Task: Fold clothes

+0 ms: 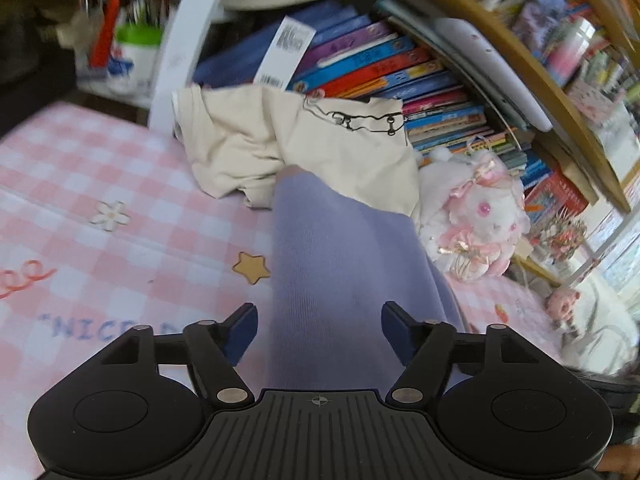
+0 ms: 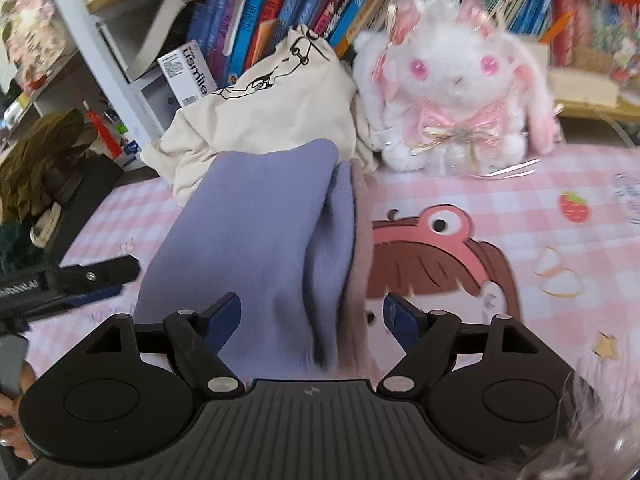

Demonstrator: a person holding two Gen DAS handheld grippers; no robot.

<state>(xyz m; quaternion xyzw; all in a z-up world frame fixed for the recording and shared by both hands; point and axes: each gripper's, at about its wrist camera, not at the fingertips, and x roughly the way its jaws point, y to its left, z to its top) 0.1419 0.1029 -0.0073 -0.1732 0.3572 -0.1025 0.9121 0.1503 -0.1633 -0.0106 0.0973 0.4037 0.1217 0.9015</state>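
A lavender garment point(image 1: 340, 264) lies folded in a long strip on the pink checked mat point(image 1: 132, 216). It also shows in the right wrist view point(image 2: 248, 240), with a pinkish inner layer point(image 2: 360, 240) along its right edge. My left gripper point(image 1: 319, 332) is open, its fingers either side of the strip's near end. My right gripper point(image 2: 312, 326) is open too, straddling the strip's near end. A cream printed garment point(image 1: 288, 140) lies crumpled beyond the strip's far end, seen also in the right wrist view point(image 2: 256, 120). The left gripper's finger point(image 2: 96, 274) shows at left in the right wrist view.
A white and pink plush rabbit point(image 2: 452, 92) sits at the back of the mat, also seen in the left wrist view point(image 1: 476, 216). Rows of books point(image 1: 400, 72) fill the shelf behind. A white shelf post point(image 1: 184, 40) and a pen cup point(image 1: 136, 48) stand left.
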